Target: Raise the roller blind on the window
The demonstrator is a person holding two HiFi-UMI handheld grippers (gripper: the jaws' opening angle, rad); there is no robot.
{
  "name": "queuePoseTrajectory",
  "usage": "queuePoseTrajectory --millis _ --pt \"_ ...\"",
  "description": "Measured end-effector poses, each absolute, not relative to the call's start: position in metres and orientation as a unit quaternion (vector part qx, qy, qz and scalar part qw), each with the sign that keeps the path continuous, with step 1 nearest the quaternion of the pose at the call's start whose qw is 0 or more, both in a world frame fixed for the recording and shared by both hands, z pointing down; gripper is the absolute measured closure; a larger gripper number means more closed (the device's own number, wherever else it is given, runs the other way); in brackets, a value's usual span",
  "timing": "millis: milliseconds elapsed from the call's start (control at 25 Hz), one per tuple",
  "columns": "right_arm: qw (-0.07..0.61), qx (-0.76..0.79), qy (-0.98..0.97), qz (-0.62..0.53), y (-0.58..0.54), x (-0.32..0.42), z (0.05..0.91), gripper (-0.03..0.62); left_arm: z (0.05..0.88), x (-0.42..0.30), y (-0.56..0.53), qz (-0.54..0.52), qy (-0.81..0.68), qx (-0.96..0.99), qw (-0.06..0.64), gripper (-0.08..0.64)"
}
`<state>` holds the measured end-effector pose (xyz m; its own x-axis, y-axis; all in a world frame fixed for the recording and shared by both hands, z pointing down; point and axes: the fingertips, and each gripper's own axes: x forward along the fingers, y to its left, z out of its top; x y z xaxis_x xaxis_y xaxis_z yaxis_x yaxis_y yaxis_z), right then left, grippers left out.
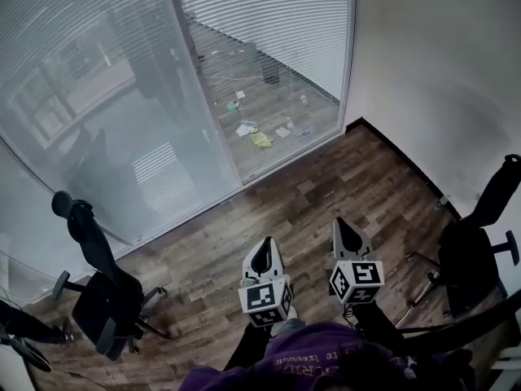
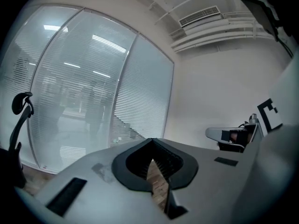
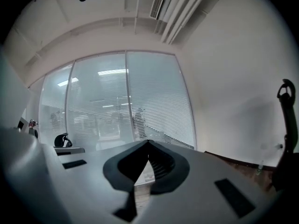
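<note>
**Facing blind, both grippers empty**

Head view: left gripper [image 1: 264,251] and right gripper [image 1: 346,233] side by side over wood floor [image 1: 326,194]; blind [image 1: 269,39] ahead on the glazed wall [image 1: 98,112], well apart.
Left gripper view: jaws together, nothing held.
Right gripper view: same.
Risk — no cord visible; pinching slats could bend them.
No containers seen.

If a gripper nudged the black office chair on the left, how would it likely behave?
The black office chair stands on a star base with castors, so it would probably roll across the wood floor rather than resist. Its tall back and headrest sit high, so a push up there might swivel or tilt it.
</note>
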<state>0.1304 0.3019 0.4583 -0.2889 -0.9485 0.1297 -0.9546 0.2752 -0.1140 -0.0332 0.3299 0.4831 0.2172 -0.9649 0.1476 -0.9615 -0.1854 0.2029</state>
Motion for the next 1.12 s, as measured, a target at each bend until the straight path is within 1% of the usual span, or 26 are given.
queuePoseTrajectory --millis 200,560,720,1120 --pt "0.021 0.605 -0.791 0.093 0.266 0.111 0.465 0.594 0.494 -0.054 0.287 0.002 -0.622 0.772 0.134 0.560" --pt "0.041 0.606 -0.789 0.095 0.197 0.103 0.472 0.594 0.502 -0.059 0.220 -0.004 -0.620 0.771 0.149 0.560" --pt "0.037 0.594 -0.799 0.088 0.150 0.097 0.466 0.594 0.502 -0.063 0.178 -0.012 -0.630 0.763 0.147 0.560" --pt "0.030 0.574 -0.816 0.069 0.030 0.120 0.445 0.594 0.479 -0.038 0.061 -0.026 -0.647 0.751 0.130 0.560"
